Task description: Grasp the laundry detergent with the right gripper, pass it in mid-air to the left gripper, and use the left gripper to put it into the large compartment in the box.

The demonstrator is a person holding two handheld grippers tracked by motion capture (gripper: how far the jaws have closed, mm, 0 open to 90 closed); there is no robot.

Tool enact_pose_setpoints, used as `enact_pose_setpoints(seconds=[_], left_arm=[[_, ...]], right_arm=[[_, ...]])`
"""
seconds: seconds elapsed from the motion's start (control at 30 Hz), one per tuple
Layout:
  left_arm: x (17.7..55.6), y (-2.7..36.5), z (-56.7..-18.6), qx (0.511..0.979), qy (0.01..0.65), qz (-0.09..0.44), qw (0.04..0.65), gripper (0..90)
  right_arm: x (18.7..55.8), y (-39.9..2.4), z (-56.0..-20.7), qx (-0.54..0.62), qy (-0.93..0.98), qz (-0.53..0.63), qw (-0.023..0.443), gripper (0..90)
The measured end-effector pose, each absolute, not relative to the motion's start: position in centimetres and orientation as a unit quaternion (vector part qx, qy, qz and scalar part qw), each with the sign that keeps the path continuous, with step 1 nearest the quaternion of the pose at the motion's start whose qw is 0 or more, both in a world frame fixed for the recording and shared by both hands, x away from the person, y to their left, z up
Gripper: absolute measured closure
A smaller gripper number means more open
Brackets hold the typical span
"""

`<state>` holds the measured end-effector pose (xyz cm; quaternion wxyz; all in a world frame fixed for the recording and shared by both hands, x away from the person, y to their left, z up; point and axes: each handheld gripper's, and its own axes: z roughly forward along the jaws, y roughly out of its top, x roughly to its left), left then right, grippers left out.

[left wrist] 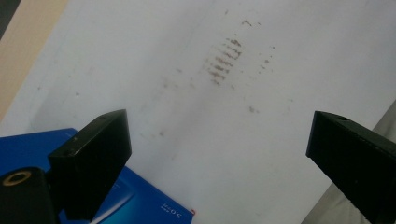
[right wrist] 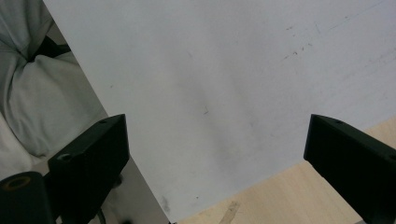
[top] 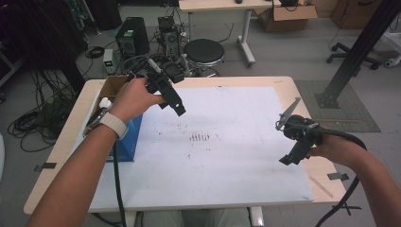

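My left gripper (top: 178, 109) hangs in the air over the back left of the white sheet (top: 227, 156), held by a hand with a white wristband. In the left gripper view its jaws stand wide apart with nothing between them, above the sheet (left wrist: 196, 102) and a blue box (left wrist: 140, 205). My right gripper (top: 289, 159) hovers near the sheet's right edge, held by the other hand. Its jaws are also wide apart and empty in the right gripper view, over the sheet's corner (right wrist: 210, 93).
The blue box (top: 126, 142) lies at the table's left, beside an open cardboard box (top: 109, 90) that holds white items. Brown smudges (top: 199, 137) mark the sheet's middle. Beyond the table stand a black stool (top: 204, 51), computer gear (top: 131, 37) and cables. Tape strips (top: 338, 176) lie at the wooden edges.
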<state>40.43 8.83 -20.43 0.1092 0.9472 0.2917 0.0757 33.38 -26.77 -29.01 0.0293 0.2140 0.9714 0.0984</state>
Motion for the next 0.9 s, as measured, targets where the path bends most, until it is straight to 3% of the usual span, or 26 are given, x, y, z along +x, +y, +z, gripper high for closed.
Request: enact_pose_setpoints(seconds=[0.27, 0.9], left_arm=[[40.5, 7.9, -20.9, 0.96, 0.253, 0.064, 0.105, 7.0], [41.4, 7.4, -21.5, 0.963, 0.239, 0.06, 0.112, 6.3]], right_arm=[[33.7, -26.7, -28.8, 0.213, 0.971, 0.1, 0.029, 6.4], [34.0, -26.9, -29.0, 0.217, 0.971, 0.098, 0.029, 6.5]])
